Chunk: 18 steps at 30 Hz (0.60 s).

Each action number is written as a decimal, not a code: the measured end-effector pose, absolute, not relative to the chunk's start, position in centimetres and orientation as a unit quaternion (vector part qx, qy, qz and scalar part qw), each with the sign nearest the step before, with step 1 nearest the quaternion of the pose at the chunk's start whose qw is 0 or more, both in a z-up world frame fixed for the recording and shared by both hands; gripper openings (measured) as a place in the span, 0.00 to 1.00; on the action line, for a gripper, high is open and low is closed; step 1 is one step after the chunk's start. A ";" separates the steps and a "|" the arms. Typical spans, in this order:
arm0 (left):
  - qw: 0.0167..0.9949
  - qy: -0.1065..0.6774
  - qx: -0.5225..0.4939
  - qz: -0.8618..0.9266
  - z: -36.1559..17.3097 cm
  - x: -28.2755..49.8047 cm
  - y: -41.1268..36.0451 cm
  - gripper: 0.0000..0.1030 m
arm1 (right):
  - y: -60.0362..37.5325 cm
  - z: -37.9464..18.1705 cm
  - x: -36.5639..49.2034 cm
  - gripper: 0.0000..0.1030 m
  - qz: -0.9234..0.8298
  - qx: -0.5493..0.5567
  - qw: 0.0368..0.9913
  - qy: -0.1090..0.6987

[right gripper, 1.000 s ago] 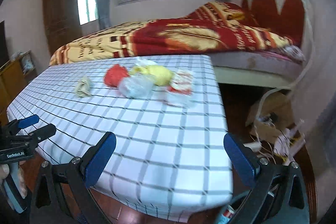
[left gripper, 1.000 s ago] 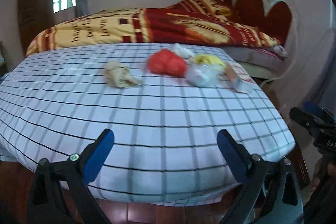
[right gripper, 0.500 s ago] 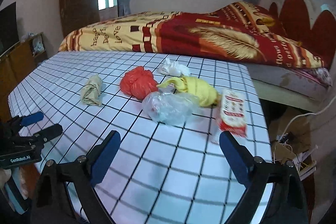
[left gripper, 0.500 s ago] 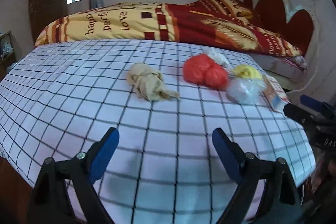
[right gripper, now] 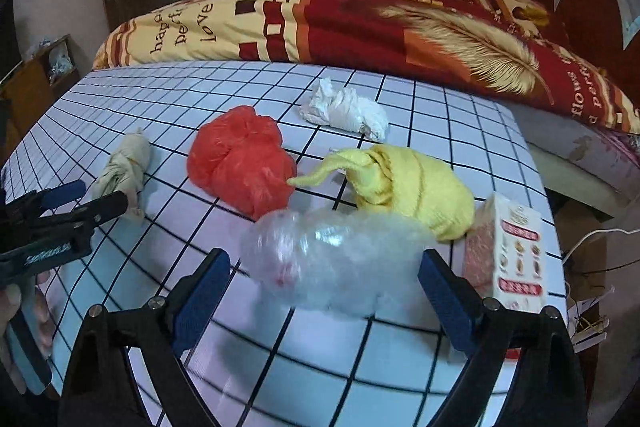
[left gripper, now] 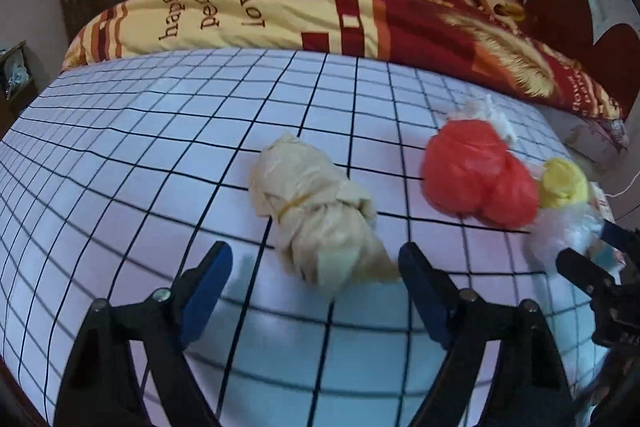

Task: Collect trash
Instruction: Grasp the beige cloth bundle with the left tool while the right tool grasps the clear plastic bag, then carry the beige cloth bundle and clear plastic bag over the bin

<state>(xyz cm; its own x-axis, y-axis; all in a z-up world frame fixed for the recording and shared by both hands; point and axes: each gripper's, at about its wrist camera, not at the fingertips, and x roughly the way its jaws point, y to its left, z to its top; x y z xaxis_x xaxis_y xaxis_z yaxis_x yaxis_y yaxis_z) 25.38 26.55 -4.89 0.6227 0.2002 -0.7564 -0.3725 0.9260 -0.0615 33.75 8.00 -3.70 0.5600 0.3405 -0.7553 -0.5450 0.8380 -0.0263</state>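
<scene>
Your left gripper (left gripper: 314,267): jaws closing, beige bag (left gripper: 316,215) lower centre between them. Your right gripper (right gripper: 324,267): jaws wide, clear bag (right gripper: 332,263) between them, unpressed.

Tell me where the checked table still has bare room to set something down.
Free: the wide stretch of checked cloth left of the beige bundle, and the far strip between the trash and the bed. Crowded: the right side, where red bag, white tissue, yellow bundle, clear bag and carton cluster.
</scene>
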 end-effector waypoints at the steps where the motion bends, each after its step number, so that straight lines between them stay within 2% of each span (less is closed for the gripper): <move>1: 0.892 0.408 -0.105 0.160 -5.1 25.7 26.5 0.81 | 8.1 -3.9 34.0 0.90 0.255 -0.129 0.872 0.397; 3: 0.888 0.419 -0.106 0.154 -5.6 26.3 26.6 0.67 | 8.3 -4.2 34.4 0.78 0.262 -0.127 0.866 0.407; 5: 0.887 0.423 -0.096 0.156 -5.8 26.5 26.3 0.54 | 8.3 -4.6 34.5 0.75 0.266 -0.121 0.862 0.413; 6: 0.889 0.422 -0.093 0.150 -5.7 26.4 26.1 0.41 | 8.4 -4.7 34.4 0.71 0.268 -0.119 0.861 0.416; 7: 0.891 0.420 -0.099 0.140 -5.6 26.1 26.0 0.35 | 8.4 -4.8 34.2 0.69 0.271 -0.118 0.859 0.417; 9: 0.897 0.410 -0.101 0.134 -5.2 25.2 25.7 0.32 | 8.3 -4.8 33.8 0.59 0.277 -0.115 0.860 0.414; 11: 0.903 0.400 -0.095 0.127 -4.8 24.2 25.1 0.31 | 8.1 -4.7 33.2 0.56 0.284 -0.113 0.859 0.411; 18: 0.916 0.380 -0.085 0.096 -3.5 18.9 21.6 0.31 | 6.2 -3.5 30.0 0.54 0.296 -0.097 0.866 0.391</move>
